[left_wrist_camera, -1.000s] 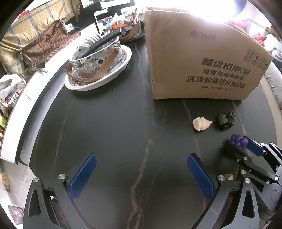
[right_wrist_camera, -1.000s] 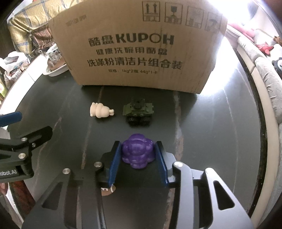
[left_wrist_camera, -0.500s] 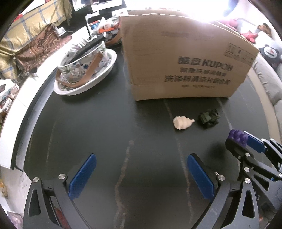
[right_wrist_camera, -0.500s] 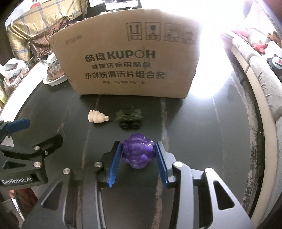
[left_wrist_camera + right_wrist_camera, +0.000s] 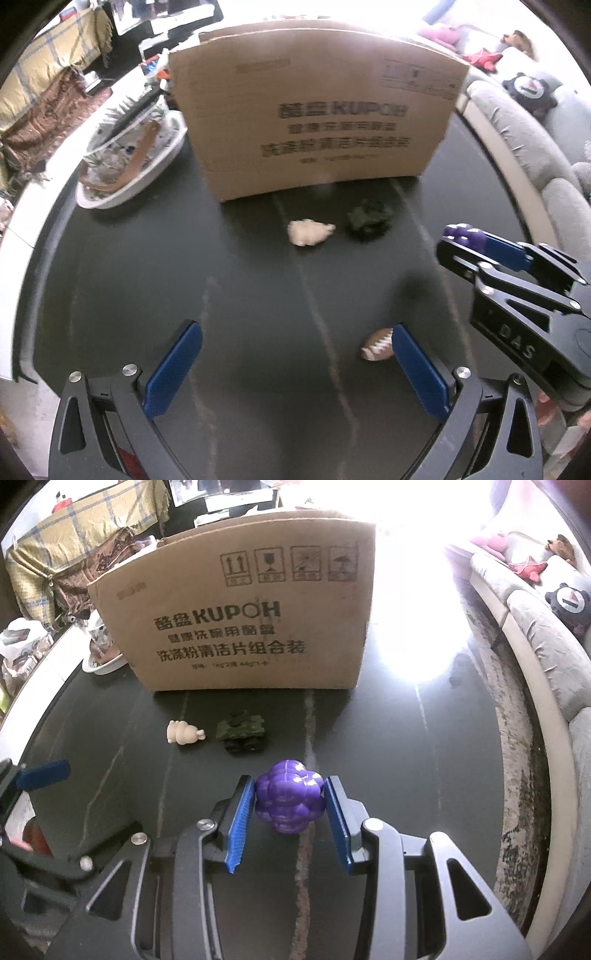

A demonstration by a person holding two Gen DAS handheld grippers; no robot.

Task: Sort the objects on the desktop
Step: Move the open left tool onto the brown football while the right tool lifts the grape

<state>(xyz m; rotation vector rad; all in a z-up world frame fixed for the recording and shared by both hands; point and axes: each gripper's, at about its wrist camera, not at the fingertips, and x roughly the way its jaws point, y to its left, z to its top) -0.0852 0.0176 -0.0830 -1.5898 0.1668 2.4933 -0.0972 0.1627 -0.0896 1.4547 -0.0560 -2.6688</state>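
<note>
My right gripper [image 5: 290, 799] is shut on a purple toy grape bunch [image 5: 290, 797], held above the dark table [image 5: 406, 775]. From the left wrist view that gripper [image 5: 465, 236] shows at the right with the grapes [image 5: 466, 236] at its tip. My left gripper [image 5: 295, 362] stands open over bare table, nothing between its fingers. A small brown toy football [image 5: 377, 344] lies beside its right finger. Farther off lie a cream figurine [image 5: 309, 232] [image 5: 183, 732] and a green toy tank [image 5: 369, 220] [image 5: 242, 731], in front of a cardboard box [image 5: 317, 110] [image 5: 251, 620].
A floral bowl on a white plate [image 5: 129, 147] stands left of the box. A grey sofa [image 5: 546, 635] with plush toys runs along the right. The table's curved edge [image 5: 33, 258] is close on the left.
Both grippers have drawn back and risen a little, so the box, figurine and tank look farther away. The toy football has come into the left wrist view. The grapes stay gripped.
</note>
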